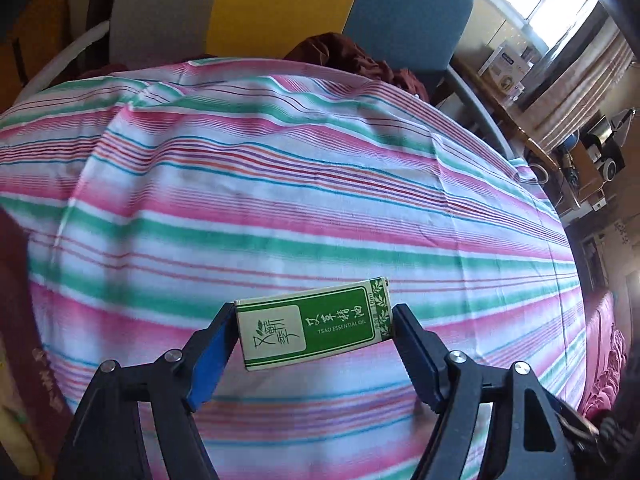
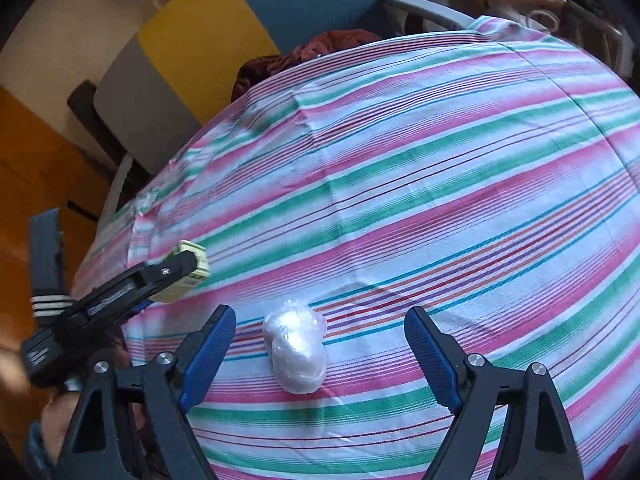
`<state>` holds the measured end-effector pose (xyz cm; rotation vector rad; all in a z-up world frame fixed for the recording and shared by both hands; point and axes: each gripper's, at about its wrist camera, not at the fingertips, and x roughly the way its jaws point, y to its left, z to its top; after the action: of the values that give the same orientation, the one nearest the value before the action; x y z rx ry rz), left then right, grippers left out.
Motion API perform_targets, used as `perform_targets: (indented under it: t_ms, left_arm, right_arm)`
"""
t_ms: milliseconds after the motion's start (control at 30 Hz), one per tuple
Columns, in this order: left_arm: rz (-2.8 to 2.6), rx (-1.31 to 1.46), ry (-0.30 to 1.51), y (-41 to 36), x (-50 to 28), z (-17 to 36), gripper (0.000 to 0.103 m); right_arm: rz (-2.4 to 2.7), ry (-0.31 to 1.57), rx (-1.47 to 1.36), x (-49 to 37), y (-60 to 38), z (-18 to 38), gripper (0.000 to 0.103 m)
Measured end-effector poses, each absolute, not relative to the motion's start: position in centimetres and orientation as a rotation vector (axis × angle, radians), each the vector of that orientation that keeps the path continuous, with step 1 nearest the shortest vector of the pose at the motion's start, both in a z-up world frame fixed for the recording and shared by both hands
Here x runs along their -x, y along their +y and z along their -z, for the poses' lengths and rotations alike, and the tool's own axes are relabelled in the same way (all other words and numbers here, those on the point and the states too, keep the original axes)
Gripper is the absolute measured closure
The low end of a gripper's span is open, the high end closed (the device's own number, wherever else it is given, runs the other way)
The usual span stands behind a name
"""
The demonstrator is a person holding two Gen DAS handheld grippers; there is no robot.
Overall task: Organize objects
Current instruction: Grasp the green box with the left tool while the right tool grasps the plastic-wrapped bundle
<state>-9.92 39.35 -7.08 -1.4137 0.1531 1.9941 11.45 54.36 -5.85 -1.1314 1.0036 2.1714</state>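
Left claw (image 1: 314, 334) pinches the green essential-oil box (image 1: 314, 326) end to end above the striped bedsheet (image 1: 280, 200), label "TSAO ESSENTIAL OIL" facing up, likely mid-carry, while the right claw (image 2: 320, 354) gapes wide around a plastic-wrapped white bundle (image 2: 296, 350) lying at its six o'clock, untouched.

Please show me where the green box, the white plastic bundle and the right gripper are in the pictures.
green box (image 1: 316, 330), left wrist view, middle of its printed front face
white plastic bundle (image 2: 296, 350), right wrist view, middle of the wrapping
right gripper (image 2: 320, 344), right wrist view, midway between its open fingertips
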Motion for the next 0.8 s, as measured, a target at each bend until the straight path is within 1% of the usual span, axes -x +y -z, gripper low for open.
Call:
perform_targets:
  t_ms: [267,500,533,567,600,633,700,800]
  left_arm:
    - [-2.035,1.246,0.222,34.9,5.6,3.7,0.025]
    - [-2.070,1.165,0.225,30.4,3.1,1.8,0.025]
    - [-2.077,1.156,0.226,30.1,2.9,1.7,0.025]
    - [-2.085,1.146,0.226,29.6,2.7,1.5,0.025]
    - [-2.094,1.134,0.222,28.9,2.5,1.3,0.025]
    - [-2.101,1.125,0.217,28.2,2.2,1.0,0.025]
    - [-2.122,1.100,0.213,26.8,1.8,0.5,0.025]
    - [-2.176,1.043,0.220,24.2,1.3,-0.5,0.025]
  right_arm:
    - [-2.200,0.831,1.273,-9.4,52.6,7.1,0.020]
    - [-2.211,0.727,1.336,-8.5,51.6,7.8,0.021]
    - [-2.211,0.723,1.346,-8.4,51.5,8.0,0.024]
    - [-2.217,0.717,1.364,-8.2,51.4,8.2,0.038]
    - [-2.222,0.682,1.400,-7.9,51.0,8.5,0.064]
    - [-2.210,0.623,1.440,-7.6,50.6,9.0,0.066]
    - [-2.219,0.542,1.438,-7.4,49.9,8.8,0.067]
    - [-2.216,0.530,1.441,-7.3,49.7,8.9,0.067]
